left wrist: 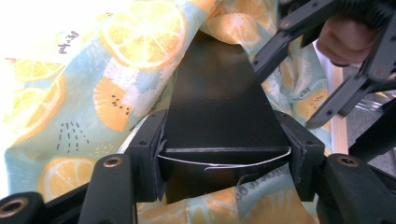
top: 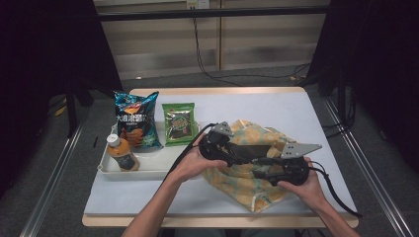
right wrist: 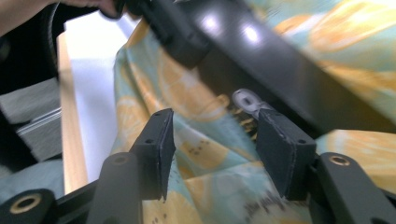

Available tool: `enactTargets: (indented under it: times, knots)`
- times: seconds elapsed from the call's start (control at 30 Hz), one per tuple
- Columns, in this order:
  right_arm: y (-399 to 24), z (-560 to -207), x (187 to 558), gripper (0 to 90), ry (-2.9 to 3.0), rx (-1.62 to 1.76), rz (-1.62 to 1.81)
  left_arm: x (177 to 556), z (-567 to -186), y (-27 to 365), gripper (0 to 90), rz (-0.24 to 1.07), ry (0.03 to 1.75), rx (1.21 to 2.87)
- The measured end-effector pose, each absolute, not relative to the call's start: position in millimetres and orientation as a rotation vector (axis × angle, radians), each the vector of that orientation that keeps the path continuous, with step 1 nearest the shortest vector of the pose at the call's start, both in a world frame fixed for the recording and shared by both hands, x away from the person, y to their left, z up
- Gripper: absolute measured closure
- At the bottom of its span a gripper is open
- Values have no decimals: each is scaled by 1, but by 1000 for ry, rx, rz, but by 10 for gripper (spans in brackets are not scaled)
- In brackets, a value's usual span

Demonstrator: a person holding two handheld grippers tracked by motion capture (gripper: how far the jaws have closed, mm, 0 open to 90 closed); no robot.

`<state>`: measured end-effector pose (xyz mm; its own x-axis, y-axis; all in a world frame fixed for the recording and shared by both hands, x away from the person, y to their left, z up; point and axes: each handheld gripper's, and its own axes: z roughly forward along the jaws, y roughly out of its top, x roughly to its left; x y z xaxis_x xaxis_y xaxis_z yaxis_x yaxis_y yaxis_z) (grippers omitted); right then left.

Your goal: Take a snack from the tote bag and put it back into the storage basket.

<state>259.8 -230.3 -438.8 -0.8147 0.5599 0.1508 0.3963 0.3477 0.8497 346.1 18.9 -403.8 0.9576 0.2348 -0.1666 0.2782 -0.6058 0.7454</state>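
Black, flat box [left wrist: 224, 116] sits clamped in my left tongs [left wrist: 226, 156], steadied to enter the lemon-print bag [top: 247, 170]; my right tongs [right wrist: 212, 149] gape half-wide, empty, ready to lift the fabric.

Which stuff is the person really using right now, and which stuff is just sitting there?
In use:
- lemon-print cloth bag
- black box, gripped by the left claw, going into the bag
- right claw, open beside the bag's cloth

Just sitting there:
- white tray
- blue chip bag
- green snack packet
- drink bottle
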Motion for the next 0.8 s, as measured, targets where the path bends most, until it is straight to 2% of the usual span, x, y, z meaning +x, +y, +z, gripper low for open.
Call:
enactTargets:
  times: [0.1,0.27,0.4,0.5,0.8]
  knots:
    - [-224,-446,261,477,2470,854,1419,348,-406,18,430,-67,359,2240]
    - [-219,-451,263,571,2510,852,1401,348,-407,15,425,-72,367,2244]
    - [-216,-456,263,708,2544,846,1374,347,-408,11,423,-72,372,2257]
    - [-213,-459,262,881,2596,812,1374,346,-409,8,421,-72,376,2263]
    - [-212,-468,260,900,2686,820,1327,346,-414,5,409,-79,376,2290]
